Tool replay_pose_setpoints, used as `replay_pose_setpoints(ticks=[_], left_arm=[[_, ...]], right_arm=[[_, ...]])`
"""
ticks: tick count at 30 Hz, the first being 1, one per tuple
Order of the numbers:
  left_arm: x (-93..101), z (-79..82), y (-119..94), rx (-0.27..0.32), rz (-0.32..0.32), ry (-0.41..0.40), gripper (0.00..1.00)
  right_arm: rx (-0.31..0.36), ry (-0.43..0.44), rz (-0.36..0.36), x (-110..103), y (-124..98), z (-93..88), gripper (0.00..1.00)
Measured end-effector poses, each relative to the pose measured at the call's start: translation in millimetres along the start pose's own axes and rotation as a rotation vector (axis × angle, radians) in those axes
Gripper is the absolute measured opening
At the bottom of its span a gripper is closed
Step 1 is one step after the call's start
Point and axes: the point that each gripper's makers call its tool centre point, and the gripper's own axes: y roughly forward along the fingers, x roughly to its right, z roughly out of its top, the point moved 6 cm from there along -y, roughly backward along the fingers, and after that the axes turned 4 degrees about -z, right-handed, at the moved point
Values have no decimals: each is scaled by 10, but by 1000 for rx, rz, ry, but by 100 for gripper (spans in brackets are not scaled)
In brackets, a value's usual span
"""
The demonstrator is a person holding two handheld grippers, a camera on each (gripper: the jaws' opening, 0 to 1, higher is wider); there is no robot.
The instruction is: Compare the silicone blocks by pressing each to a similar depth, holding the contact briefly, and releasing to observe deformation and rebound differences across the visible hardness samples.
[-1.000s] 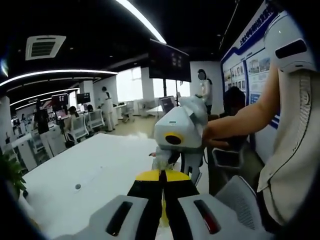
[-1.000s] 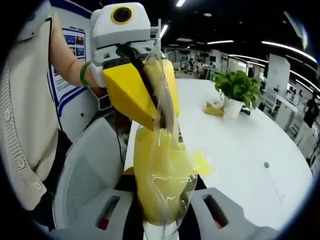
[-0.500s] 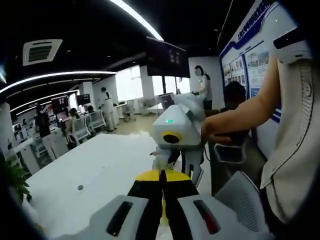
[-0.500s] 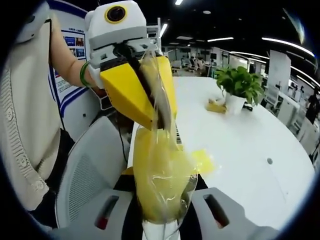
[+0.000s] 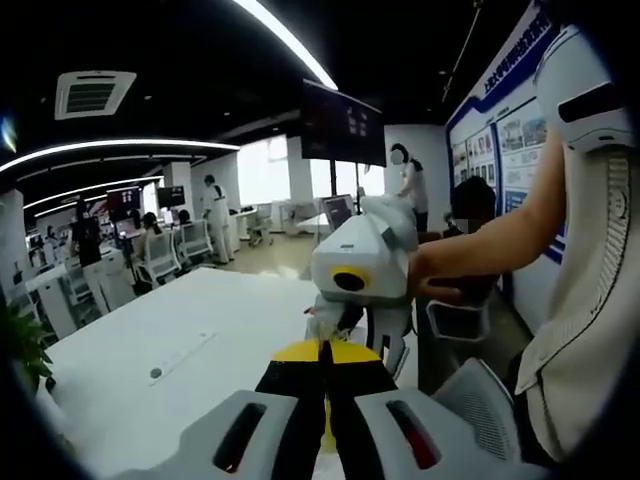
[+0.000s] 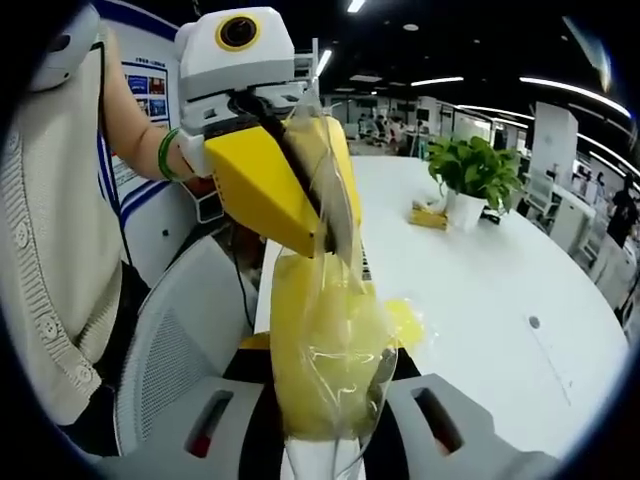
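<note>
A yellow silicone block in a clear plastic bag point(image 6: 320, 350) stands upright between the two grippers. My right gripper point(image 6: 325, 405) is shut on its lower part, with the jaw tips hidden behind the bag. My left gripper point(image 6: 330, 238), yellow-jawed, comes in from the upper left and is shut on the bag's top edge. In the left gripper view, the left gripper point(image 5: 325, 350) is shut on a sliver of bag point(image 5: 322, 322). The white right gripper point(image 5: 345, 318) faces it, held by a hand. A second yellow block point(image 6: 405, 322) lies on the white table point(image 6: 480, 290).
A potted plant point(image 6: 475, 170) and a small yellow item point(image 6: 430, 215) sit farther along the table. A grey mesh chair point(image 6: 175, 350) stands beside the person's body on the left. In the background are office desks, people and a hanging monitor point(image 5: 343, 122).
Both cameras wobbled slightly. The two grippers keep their hold on the bagged block, with the left gripper shifting a little against it.
</note>
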Motion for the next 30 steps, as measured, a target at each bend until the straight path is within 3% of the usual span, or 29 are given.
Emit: replay_pose_setpoints(ticks=[30], left_arm=[[7,64,23,25,-7,-43,0]], right_arm=[[40,2,-43,32,-63,19,27]])
